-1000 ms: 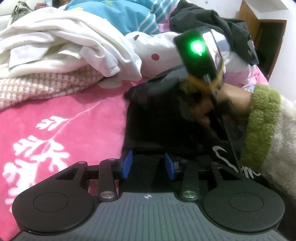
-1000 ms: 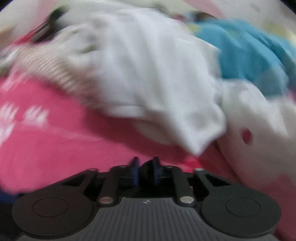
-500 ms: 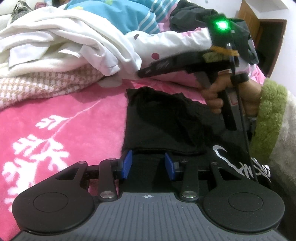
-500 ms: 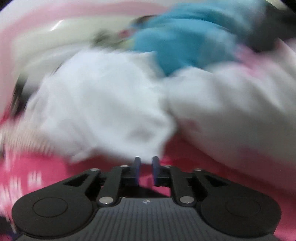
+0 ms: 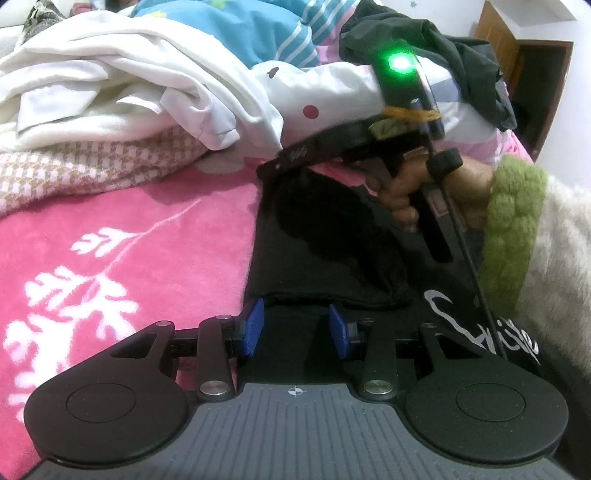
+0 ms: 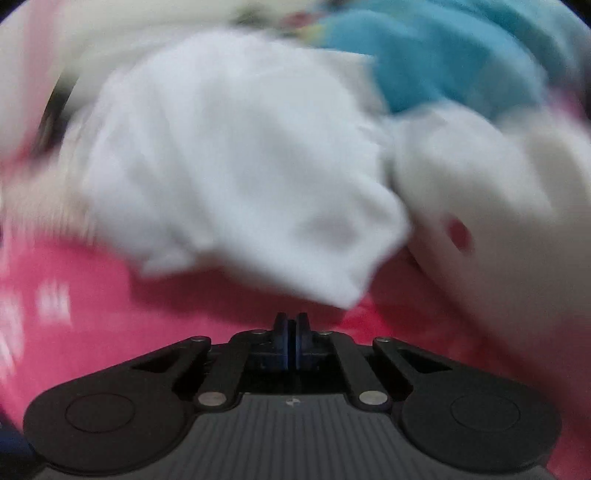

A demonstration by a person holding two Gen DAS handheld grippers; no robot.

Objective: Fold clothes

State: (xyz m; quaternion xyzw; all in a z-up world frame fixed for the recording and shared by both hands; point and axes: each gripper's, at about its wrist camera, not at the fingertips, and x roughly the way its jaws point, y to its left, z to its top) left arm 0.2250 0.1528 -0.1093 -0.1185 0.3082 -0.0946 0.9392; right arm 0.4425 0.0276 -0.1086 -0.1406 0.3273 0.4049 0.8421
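A black garment (image 5: pixel 332 236) with white lettering lies folded on the pink blanket (image 5: pixel 110 258) in the left wrist view. My left gripper (image 5: pixel 297 328) rests at its near hem, blue pads apart, with flat black cloth lying between them and no squeeze visible. A hand in a green cuff holds my right gripper (image 5: pixel 264 170) over the garment's far left corner. In the blurred right wrist view the right gripper (image 6: pixel 291 332) is shut, pads together with nothing between them, above the pink blanket (image 6: pixel 110 314) and facing a white garment (image 6: pixel 229 166).
A heap of clothes lies along the far side: a white garment (image 5: pixel 129 85), a checked cloth (image 5: pixel 92 166), a blue striped piece (image 5: pixel 258 33), a white spotted quilt (image 5: pixel 325 92) and a dark garment (image 5: pixel 443 48). A fluffy white sleeve (image 5: pixel 554 258) fills the right edge.
The right gripper came up off the black garment and swung toward its far left corner, rolling as it went. Its pads opened a little, then closed. The left gripper stayed still.
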